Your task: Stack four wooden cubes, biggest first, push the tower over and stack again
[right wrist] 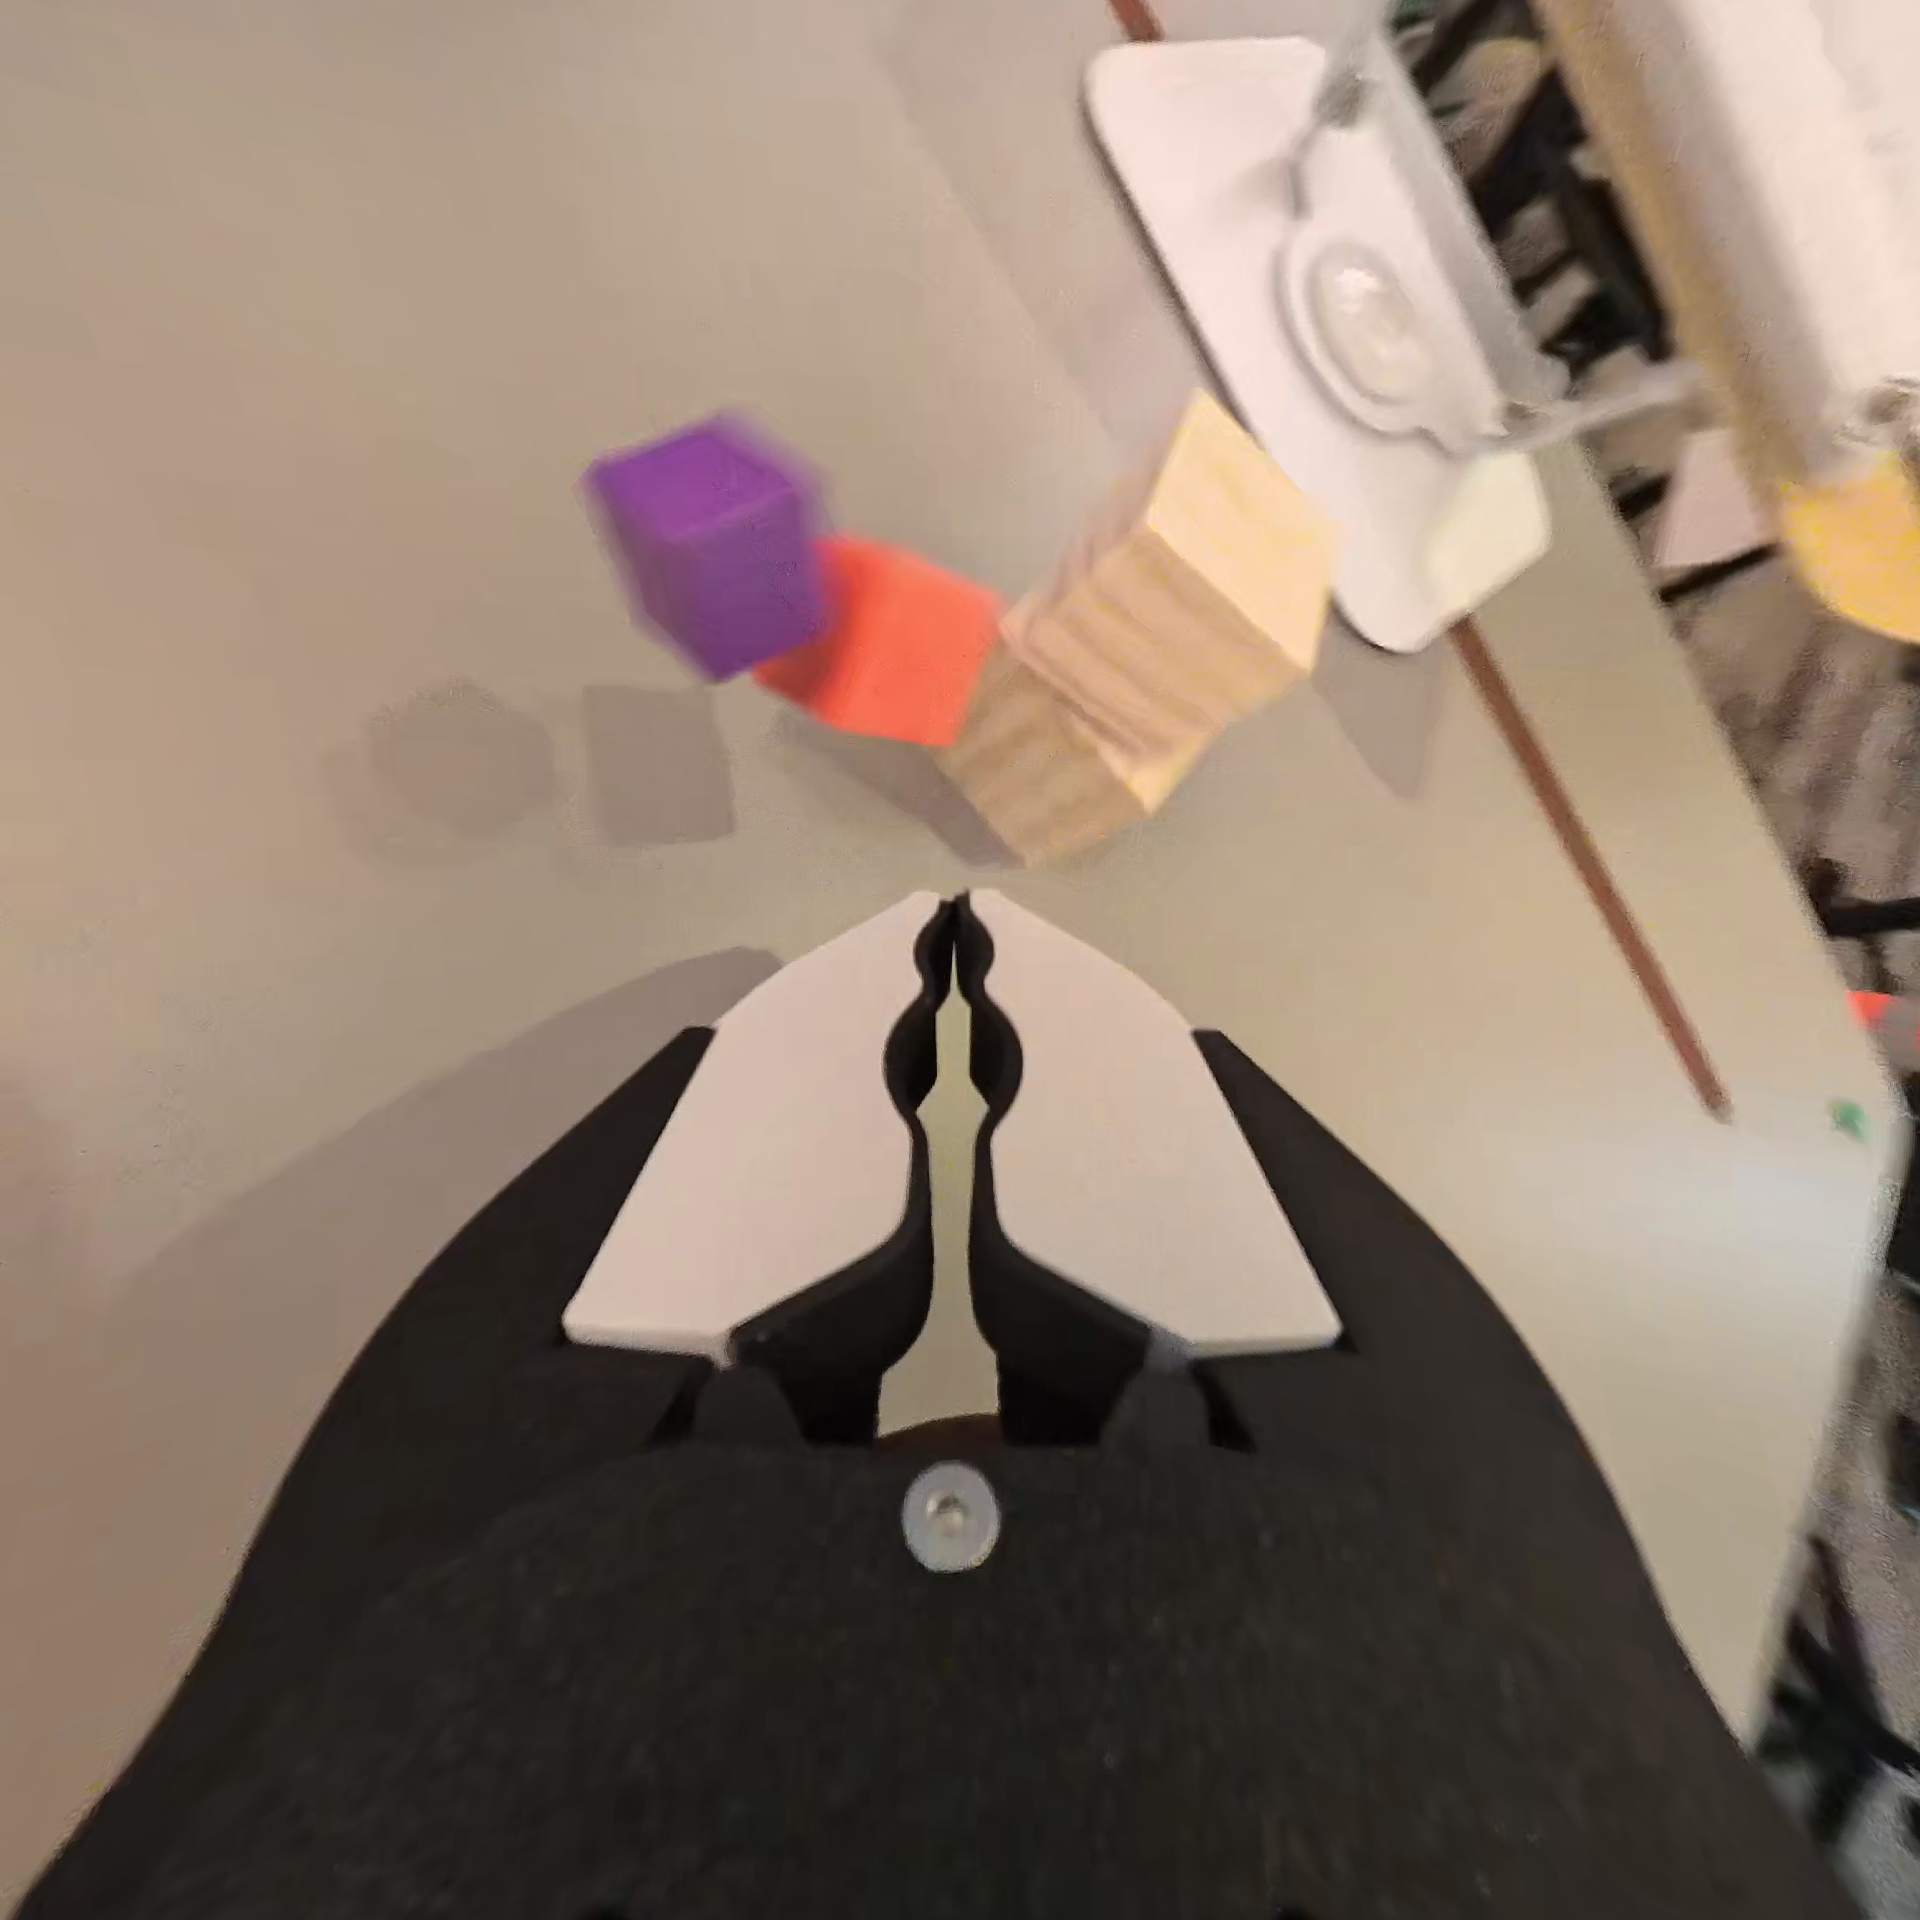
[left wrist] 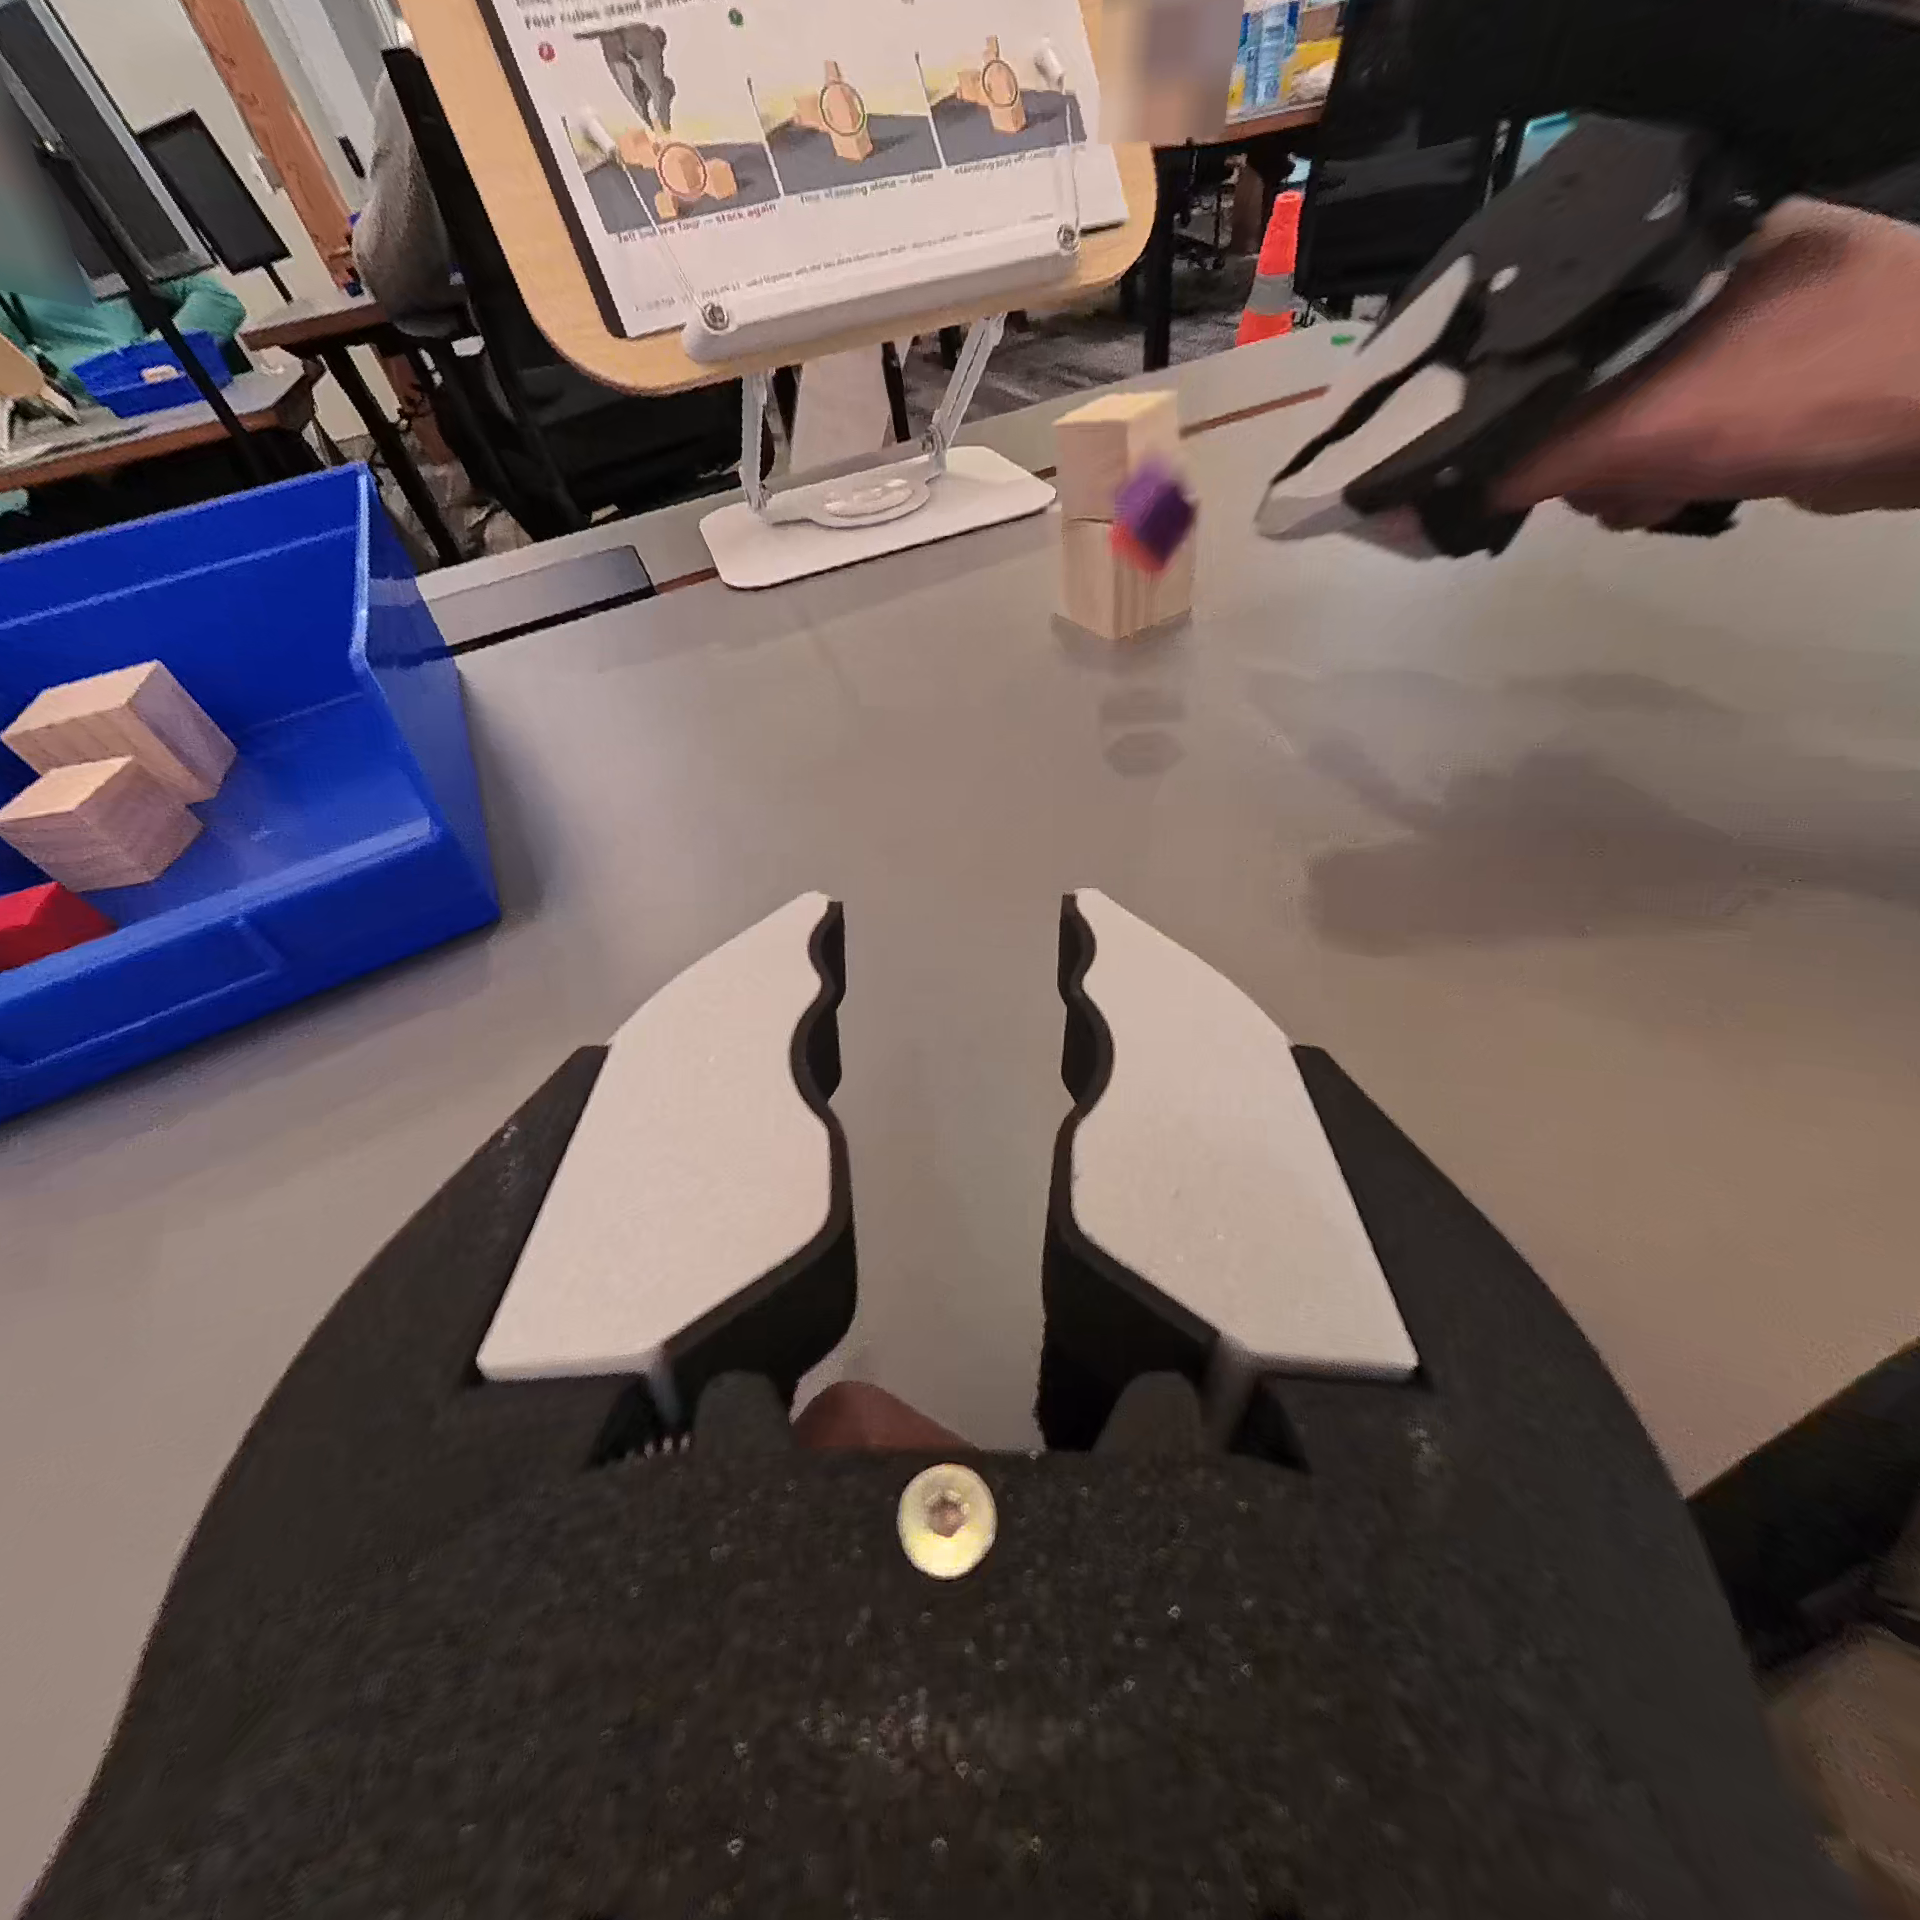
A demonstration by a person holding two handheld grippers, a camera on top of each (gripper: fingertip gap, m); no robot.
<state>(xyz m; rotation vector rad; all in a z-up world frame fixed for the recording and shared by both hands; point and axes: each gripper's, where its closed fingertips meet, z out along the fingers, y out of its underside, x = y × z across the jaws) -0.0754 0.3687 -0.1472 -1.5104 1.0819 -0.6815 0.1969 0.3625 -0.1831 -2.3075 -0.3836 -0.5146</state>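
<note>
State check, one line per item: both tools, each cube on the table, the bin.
left tool: open, empty, hovering over the table.
right tool: shut, empty, beside the tower.
purple cube: blurred, tilted, off the tower.
orange cube: tilted, off the tower.
two wooden cubes: stacked, upright in the left view.
blue bin: holds two wooden blocks, one red.

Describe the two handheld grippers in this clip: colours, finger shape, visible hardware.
Both match. The left gripper has a black, grainy-textured body, two pale grey fingers with black wavy inner edges, and a silver screw at the centre. The right gripper has the same black body, grey fingers and screw. No cables or markings show; whether a sleeve is worn cannot be told.
</note>
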